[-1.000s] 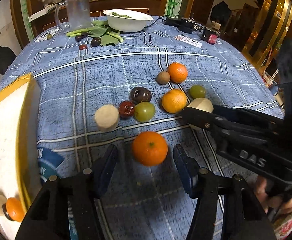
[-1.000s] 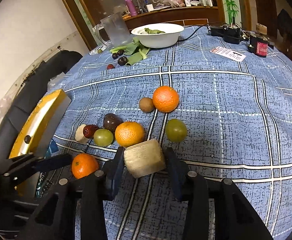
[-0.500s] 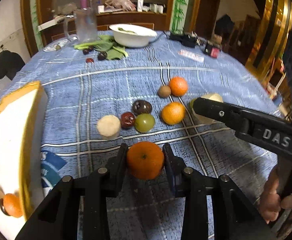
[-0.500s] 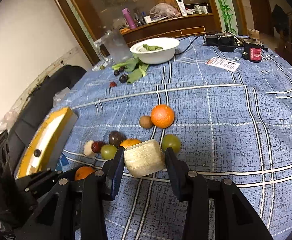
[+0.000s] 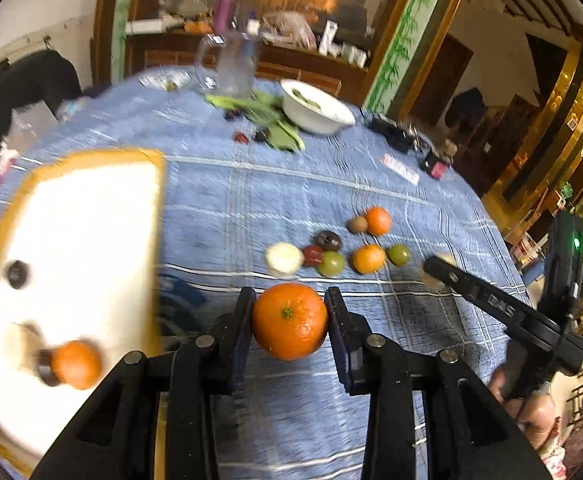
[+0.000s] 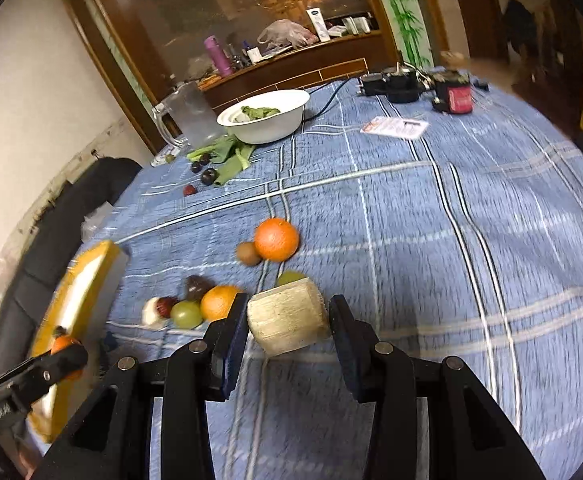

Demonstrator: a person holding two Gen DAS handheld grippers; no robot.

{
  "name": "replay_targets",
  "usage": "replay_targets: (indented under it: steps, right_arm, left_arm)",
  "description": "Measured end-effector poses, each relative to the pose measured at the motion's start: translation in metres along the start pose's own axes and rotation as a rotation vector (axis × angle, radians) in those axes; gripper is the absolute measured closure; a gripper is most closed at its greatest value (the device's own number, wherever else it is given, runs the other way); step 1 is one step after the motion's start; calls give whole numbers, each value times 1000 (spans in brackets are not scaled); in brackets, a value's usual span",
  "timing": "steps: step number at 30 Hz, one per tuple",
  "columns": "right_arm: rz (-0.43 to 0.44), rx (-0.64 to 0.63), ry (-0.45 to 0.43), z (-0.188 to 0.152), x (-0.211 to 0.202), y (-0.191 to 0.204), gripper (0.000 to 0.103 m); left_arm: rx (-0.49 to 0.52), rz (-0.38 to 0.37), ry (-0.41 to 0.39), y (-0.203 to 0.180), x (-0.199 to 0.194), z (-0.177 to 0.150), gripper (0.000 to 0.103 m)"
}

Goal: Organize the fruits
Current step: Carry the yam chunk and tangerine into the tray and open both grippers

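Note:
My left gripper [image 5: 289,322] is shut on an orange [image 5: 289,321] and holds it above the blue checked tablecloth, right of the yellow-rimmed white tray [image 5: 91,208]. The tray holds an orange [image 5: 76,364], a dark fruit [image 5: 16,274] and a pale piece. My right gripper [image 6: 287,326] is shut on a pale cut sugarcane-like chunk [image 6: 287,322], held above the cloth. It also shows in the left wrist view [image 5: 439,272]. On the cloth lie two oranges [image 6: 276,239], a kiwi [image 6: 248,253], green fruits [image 6: 186,314], dark red fruits and a pale chunk [image 5: 283,258].
A white bowl [image 6: 265,114] with greens, a glass jug [image 6: 191,118], leafy greens and small dark fruits stand at the back. Black devices with cables [image 6: 399,84], a red can and a card [image 6: 395,126] are at the back right. A black chair is at the left.
My left gripper closed on the orange, lifted it and swung toward the tray. My right gripper rose with the pale chunk still held.

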State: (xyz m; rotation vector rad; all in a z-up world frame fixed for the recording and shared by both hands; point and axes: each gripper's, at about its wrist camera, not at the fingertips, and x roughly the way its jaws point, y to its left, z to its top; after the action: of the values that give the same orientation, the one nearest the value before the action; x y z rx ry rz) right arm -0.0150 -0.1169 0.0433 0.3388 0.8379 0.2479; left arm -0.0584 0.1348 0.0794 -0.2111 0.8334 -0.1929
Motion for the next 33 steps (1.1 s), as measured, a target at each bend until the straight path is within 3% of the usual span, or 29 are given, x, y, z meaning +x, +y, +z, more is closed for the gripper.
replay_targets:
  steps: [5,10,14,17,27,29,30,33]
  right_arm:
    - [51,-45,44,-22,-18,39,59]
    - [133,-132,97,-34,-19,101,59]
    - [191,-222,131,-41,-11,157,59]
    - [214,-301,145,-50,-2,193,59]
    - [183,-418,213,-68,41,249,58]
    - [162,-452,210,-69,47,258,58]
    - [149,-476,212,-70,51,263,58]
    - [135,-498,212,-72,59,273,58]
  left_arm:
    - [-123,-26,-30,57,-26,-3,69]
    - [-253,43,-66,120,-46,-14,69]
    - [-308,104,-30,151,-53,-29,69]
    - [-290,176,-24,160,-56,-35,69]
    - [-231,232,-25,160,-53,-47,68]
    - [-241,224,-20,163,-53,-48,62]
    - [-252,217,-24,166,-56,-48,53]
    - [-269,223,-38,171,-63,-49,48]
